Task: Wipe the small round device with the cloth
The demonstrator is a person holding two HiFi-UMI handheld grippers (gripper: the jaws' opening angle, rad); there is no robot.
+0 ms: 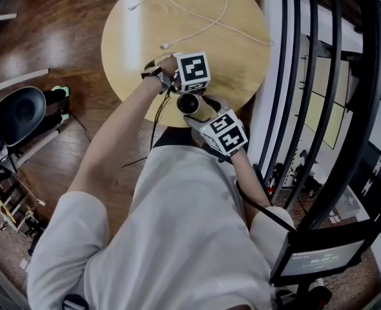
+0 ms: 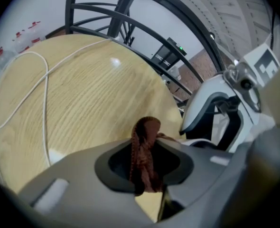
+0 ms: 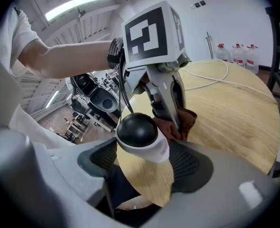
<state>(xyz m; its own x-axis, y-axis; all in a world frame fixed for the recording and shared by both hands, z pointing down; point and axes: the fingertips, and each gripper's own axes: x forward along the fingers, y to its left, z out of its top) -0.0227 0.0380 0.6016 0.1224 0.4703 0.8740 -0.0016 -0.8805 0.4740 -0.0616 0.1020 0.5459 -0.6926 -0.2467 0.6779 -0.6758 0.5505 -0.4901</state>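
The small round device (image 3: 139, 136), white with a black domed top, sits between the jaws of my right gripper (image 3: 142, 156), which is shut on it just above the near edge of the round wooden table (image 3: 235, 113). In the head view the device (image 1: 188, 103) lies between the two marker cubes. My left gripper (image 2: 144, 167) is shut on a reddish-brown cloth (image 2: 144, 151), which bunches up between its jaws. From the right gripper view the cloth (image 3: 180, 125) hangs beside the device, touching or nearly touching its far side, under the left gripper (image 3: 166, 96).
A white cable (image 1: 203, 18) loops over the far part of the table (image 1: 139, 50). Black curved railings (image 1: 319, 95) stand to the right. A black chair (image 1: 19, 112) stands on the wooden floor at the left.
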